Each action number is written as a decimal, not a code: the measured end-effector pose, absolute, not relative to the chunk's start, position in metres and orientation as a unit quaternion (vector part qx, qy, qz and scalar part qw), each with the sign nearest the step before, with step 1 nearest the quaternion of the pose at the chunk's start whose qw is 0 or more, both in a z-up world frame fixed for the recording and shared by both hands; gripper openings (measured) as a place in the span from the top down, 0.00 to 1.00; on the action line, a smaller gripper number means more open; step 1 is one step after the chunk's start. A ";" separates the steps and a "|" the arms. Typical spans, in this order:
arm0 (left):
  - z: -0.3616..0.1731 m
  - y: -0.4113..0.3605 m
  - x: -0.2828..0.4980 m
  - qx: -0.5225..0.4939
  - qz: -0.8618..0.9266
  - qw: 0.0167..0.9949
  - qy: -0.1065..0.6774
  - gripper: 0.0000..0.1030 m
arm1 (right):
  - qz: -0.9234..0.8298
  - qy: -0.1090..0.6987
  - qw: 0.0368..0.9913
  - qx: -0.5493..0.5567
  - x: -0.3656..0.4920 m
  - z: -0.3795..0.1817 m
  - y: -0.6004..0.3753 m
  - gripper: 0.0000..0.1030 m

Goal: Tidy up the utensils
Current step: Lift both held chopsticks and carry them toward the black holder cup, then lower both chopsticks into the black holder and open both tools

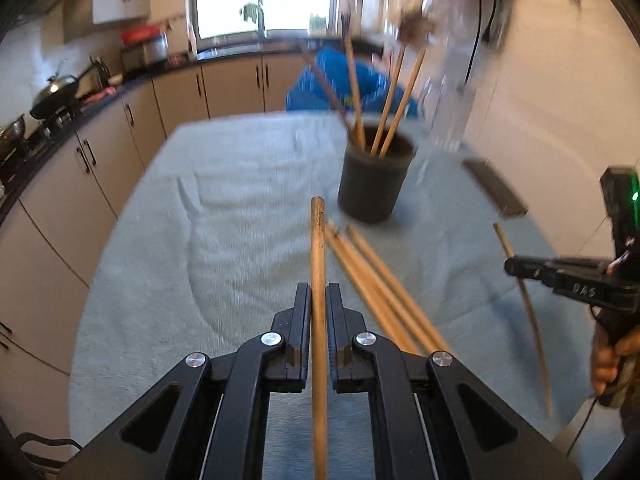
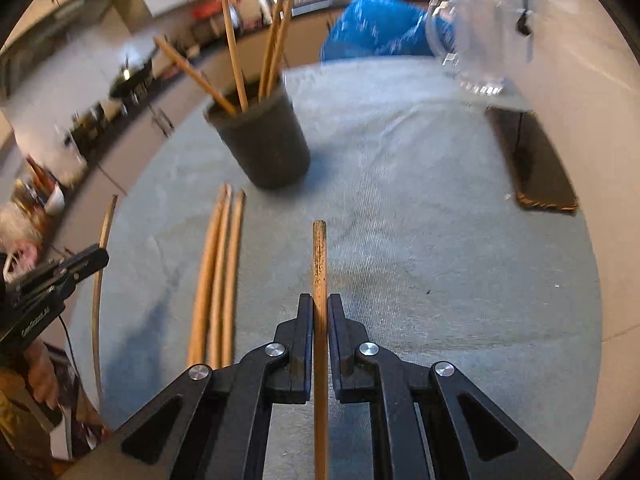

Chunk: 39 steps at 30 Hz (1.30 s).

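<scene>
Each tool pinches one chopstick above the table.

The left tool (image 1: 319, 300) is clamped on a chopstick (image 1: 318, 248) that runs straight out past its tips; the right tool (image 2: 320, 312) grips another chopstick (image 2: 319, 264) the same way. Just right of the left tool, and left of the right one, three loose chopsticks (image 2: 218, 276) lie together on the grey cloth (image 2: 400, 200). Ahead stands a dark cup (image 1: 374, 182) holding four more sticks.

Tan wooden chopsticks (image 1: 378, 280), dark grey cup (image 1: 374, 178), pale blue-grey cloth (image 1: 240, 200), blue bag (image 2: 380, 28).
</scene>
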<state>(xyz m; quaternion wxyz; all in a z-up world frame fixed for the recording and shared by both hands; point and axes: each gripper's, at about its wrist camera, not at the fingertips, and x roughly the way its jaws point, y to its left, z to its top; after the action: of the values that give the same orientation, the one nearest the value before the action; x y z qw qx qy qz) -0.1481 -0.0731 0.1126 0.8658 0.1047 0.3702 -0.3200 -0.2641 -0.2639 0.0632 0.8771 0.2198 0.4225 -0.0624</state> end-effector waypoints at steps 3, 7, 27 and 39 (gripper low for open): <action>0.132 -0.071 -0.161 0.076 -0.325 0.878 0.343 0.93 | -0.068 0.385 0.893 0.222 -0.275 0.083 -0.267 0.93; 0.164 -0.069 -0.174 0.050 -0.331 0.893 0.300 0.93 | -0.074 0.325 0.918 0.214 -0.283 0.117 -0.259 0.93; 0.254 -0.151 -0.043 -0.119 -0.315 0.924 0.180 0.93 | -0.109 0.093 0.966 0.217 -0.174 0.233 -0.277 0.93; 0.220 -0.224 0.009 -0.104 -0.297 0.936 0.155 0.93 | -0.155 0.038 0.971 0.176 -0.108 0.202 -0.287 0.92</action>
<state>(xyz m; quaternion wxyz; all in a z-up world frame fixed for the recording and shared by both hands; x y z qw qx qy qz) 0.0093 -0.2237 0.2201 0.9364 -0.1042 0.1554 -0.2969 -0.1081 -0.2870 0.2023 0.9715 0.1758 0.0381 -0.1545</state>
